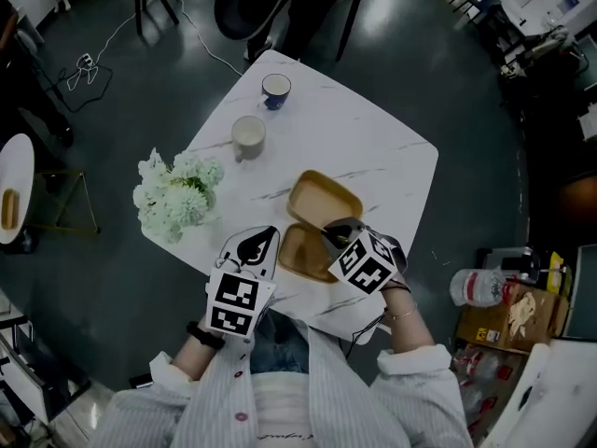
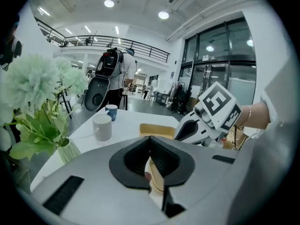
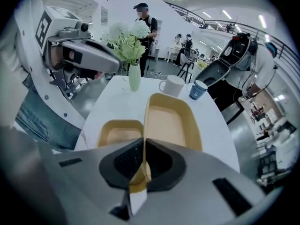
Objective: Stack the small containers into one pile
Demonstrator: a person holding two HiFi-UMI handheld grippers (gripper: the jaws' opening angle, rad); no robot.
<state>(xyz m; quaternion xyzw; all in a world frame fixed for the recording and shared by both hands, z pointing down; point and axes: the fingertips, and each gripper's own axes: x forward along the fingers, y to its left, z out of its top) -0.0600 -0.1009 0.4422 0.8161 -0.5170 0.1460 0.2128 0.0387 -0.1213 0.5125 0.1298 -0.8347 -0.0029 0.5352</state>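
head view: high up, steeply down on the whole counter [image 1: 373, 147]. left gripper view: low, close, along its jaws across the counter. right gripper view: close, tilted down. all three share small container [image 1: 300, 253] and large container [image 1: 322, 197].

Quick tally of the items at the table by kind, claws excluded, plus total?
yellow container: 2
cup: 2, a white mug and a blue cup
vase of flowers: 1
Total: 5
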